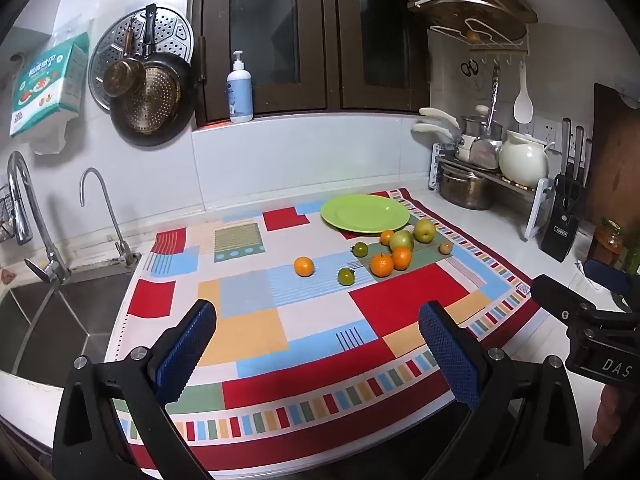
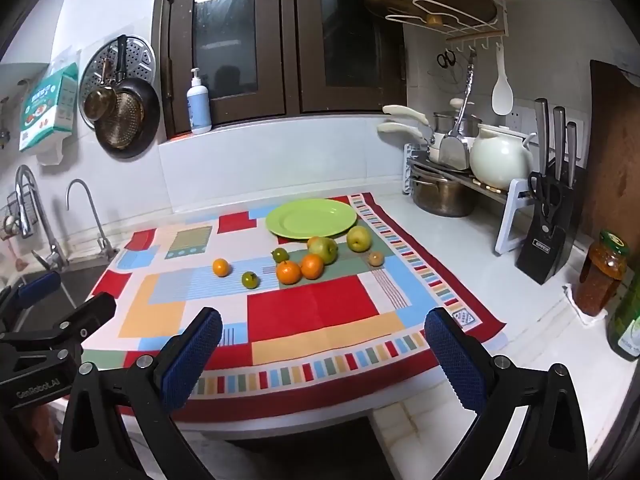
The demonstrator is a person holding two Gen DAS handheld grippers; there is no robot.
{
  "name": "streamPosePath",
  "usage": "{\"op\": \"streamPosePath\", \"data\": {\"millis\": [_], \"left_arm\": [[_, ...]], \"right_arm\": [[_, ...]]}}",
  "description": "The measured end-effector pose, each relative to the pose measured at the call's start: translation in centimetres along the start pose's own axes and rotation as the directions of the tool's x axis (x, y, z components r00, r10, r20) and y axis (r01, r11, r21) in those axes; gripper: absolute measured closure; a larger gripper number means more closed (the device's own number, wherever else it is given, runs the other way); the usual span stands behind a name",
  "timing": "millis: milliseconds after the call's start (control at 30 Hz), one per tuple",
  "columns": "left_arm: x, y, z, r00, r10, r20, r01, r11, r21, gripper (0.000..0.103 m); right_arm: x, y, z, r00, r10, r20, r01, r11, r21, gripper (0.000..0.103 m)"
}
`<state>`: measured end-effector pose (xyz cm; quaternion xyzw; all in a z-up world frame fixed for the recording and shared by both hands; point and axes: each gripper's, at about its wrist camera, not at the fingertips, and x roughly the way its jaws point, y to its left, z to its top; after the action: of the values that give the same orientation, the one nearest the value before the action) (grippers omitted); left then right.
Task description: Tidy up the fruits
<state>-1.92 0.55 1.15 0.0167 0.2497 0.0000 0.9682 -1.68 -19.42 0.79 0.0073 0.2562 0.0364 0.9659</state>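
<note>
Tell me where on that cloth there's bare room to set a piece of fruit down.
Free: the green plate itself holds nothing; the left half of the patterned cloth between the sink and the lone orange; the big red patch toward the near edge. Crowded: the cluster of oranges and green apples just in front of the plate.

The patterned cloth [image 2: 304, 312] looks matt and woven, lying flat on a smooth, glossy white countertop [image 2: 500, 264]. On it, the green plate [image 2: 311, 218] has a shiny plastic or glazed finish (which of the two cannot be told). The oranges [image 2: 289, 272] at the plate's 6 o'clock show dimpled, slightly glossy skin; the green apples [image 2: 359, 239] look smoother and waxy. At the cloth's 2 o'clock, the steel pot [image 2: 442, 196] is polished metal and the white teapot [image 2: 500, 158] glossy ceramic. Both grippers' fingers [image 1: 450, 354] carry blue, rough-textured rubbery pads on matt black plastic frames.
</note>
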Motion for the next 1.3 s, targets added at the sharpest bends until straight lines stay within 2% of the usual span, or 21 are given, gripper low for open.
{"op": "streamPosePath", "data": {"millis": [133, 1300], "left_arm": [[-0.18, 0.07, 0.07, 1.0, -0.019, 0.008, 0.019, 1.0, -0.002, 0.0], [-1.03, 0.67, 0.72, 0.998, -0.021, 0.059, 0.021, 1.0, 0.003, 0.0]], "right_arm": [[-0.01, -0.22, -0.03, 1.0, 0.006, 0.003, -0.006, 1.0, 0.001, 0.001], [-0.3, 0.53, 0.38, 0.999, 0.042, 0.021, -0.042, 0.999, -0.017, 0.001]]}}
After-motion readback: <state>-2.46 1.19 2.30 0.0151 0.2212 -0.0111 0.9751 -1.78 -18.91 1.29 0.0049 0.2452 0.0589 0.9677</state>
